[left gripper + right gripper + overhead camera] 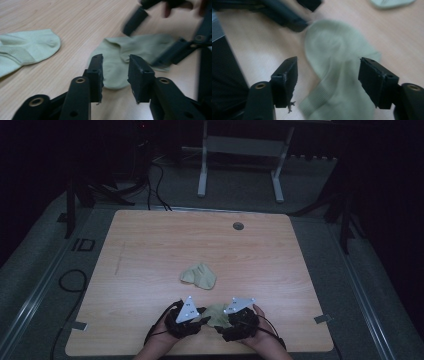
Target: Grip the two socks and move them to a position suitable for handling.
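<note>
Soft ribbed green sock [117, 67] lies crumpled on smooth woodgrain table [150, 245].

Near sock [216, 315]: in the high view, both ends hidden under the left gripper [192, 320] and right gripper [235, 322]; too small there to tell whether either set of jaws touches the cloth.

Same sock in the right gripper view: blurred, cuff end cut off by the bottom edge.

Same sock in the left gripper view: far side covered by the right gripper's blurred jaws.

Far sock [27, 50]: cut off by the left edge in the left gripper view; cut off by the top edge in the right gripper view.

Person's forearms [155, 351]: cut off by the bottom edge of the high view.

Small round thing [238, 226] on the table [150, 245]: too small to identify.
</note>
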Motion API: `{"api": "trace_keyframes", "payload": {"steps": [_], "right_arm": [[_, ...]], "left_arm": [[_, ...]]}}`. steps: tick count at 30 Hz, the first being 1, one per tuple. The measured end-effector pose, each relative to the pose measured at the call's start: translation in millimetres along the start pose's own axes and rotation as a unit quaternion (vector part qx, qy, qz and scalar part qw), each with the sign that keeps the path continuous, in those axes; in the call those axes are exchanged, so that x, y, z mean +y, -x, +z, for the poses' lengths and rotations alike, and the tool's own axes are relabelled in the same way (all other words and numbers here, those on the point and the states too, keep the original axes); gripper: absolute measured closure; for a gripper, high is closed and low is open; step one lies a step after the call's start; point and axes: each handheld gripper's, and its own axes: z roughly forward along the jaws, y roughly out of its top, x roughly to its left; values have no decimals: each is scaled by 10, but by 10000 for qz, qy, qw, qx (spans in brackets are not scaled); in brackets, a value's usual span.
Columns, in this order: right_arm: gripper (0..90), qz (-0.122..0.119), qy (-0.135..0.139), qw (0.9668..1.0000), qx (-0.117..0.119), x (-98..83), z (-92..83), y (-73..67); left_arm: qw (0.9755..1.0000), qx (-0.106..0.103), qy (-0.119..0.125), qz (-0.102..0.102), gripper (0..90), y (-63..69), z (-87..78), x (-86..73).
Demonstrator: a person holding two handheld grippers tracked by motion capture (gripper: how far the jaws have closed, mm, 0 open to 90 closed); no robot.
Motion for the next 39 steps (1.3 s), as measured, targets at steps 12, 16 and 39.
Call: {"api": "trace_keyframes", "payload": {"steps": [12, 16, 39], "right_arm": [[545, 47, 31, 9999, -120, -95, 33, -117], [599, 32, -105, 9996, -249, -80, 106, -120], [848, 592, 253, 9929, -998, -84, -506, 314]], "left_arm": [[9973, 49, -728, 92, 889, -54, 289, -13], [9975, 47, -701, 70, 891, -54, 289, -23], [9972, -19, -747, -54, 891, -48, 272, -27]]}}
